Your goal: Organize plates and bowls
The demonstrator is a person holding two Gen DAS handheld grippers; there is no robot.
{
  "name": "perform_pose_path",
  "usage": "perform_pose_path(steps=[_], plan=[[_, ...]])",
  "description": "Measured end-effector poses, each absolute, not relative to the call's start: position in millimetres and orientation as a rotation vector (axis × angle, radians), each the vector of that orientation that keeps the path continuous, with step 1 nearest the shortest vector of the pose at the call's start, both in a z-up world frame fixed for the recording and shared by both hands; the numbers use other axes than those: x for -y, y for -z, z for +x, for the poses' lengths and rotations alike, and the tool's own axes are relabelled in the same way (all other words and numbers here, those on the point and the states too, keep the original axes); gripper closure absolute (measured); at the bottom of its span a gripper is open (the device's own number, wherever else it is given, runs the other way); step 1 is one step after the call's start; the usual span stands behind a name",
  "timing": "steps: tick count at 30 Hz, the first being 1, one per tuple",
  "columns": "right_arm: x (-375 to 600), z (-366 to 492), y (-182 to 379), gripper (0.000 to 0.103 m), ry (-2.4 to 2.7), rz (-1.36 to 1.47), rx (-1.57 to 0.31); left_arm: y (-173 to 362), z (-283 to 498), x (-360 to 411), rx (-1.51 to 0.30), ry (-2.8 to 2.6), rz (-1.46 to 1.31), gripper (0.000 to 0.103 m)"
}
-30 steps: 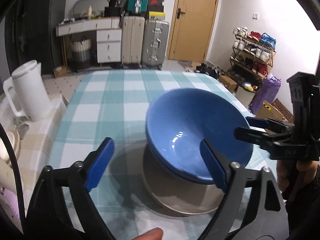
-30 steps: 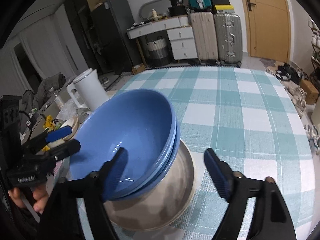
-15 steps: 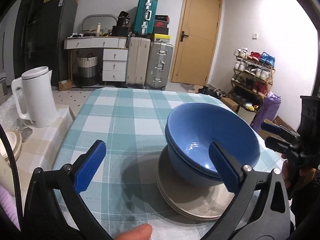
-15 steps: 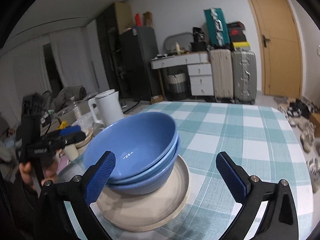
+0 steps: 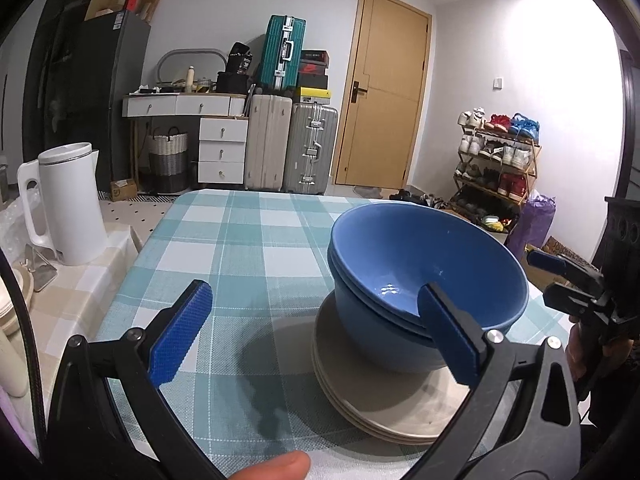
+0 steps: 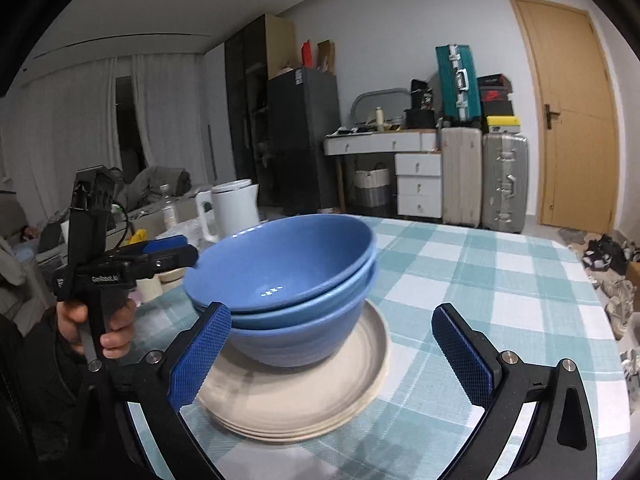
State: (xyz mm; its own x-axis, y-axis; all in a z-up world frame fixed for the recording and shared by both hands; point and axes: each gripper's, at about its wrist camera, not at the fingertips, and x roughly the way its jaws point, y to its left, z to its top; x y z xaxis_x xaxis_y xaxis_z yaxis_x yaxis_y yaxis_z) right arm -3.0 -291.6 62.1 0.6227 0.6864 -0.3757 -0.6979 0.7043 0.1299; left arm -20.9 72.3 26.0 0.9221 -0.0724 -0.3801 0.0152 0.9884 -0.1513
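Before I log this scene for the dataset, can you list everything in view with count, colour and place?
bowls: apparently three, blue, nested on the plates
plates: about three, beige, stacked on the table
table: one, teal and white check cloth
kettle: one, white, on a side surface left of the table
suitcases: three, teal, cream and silver, by the far wall
drawer desk: one, white, beside the suitcases
basket: one, white and grey, under the desk
fridge: one, black, far wall
door: one, wooden, shut
shoe rack: one, full, right wall
left claw: blue pads, open, empty
right claw: blue pads, open, empty
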Motion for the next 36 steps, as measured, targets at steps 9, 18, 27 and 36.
perform_pose_path(steps=[9, 18, 27, 36], plan=[[305.9, -4.2, -54.8, 0.001, -0.785, 0.015, -0.408, -20.2, -31.2, -86.2, -0.372, 0.012, -0.134, 0.0], [303.3, -7.6, -49.1, 0.001, -0.8, -0.011, -0.399, -9.1, -31.3, -87.6, -0.369, 0.005, -0.101, 0.0], [304.5, -13.8, -49.5, 0.001, -0.798, -0.013, -0.366, -7.8, -30.2, -88.7, -0.367, 0.005, -0.109, 0.0], [300.6, -20.2, -49.4, 0.001, -0.801, -0.049, -0.354, -8.6, -31.9, -86.0, -0.362, 0.009, -0.103, 0.0]])
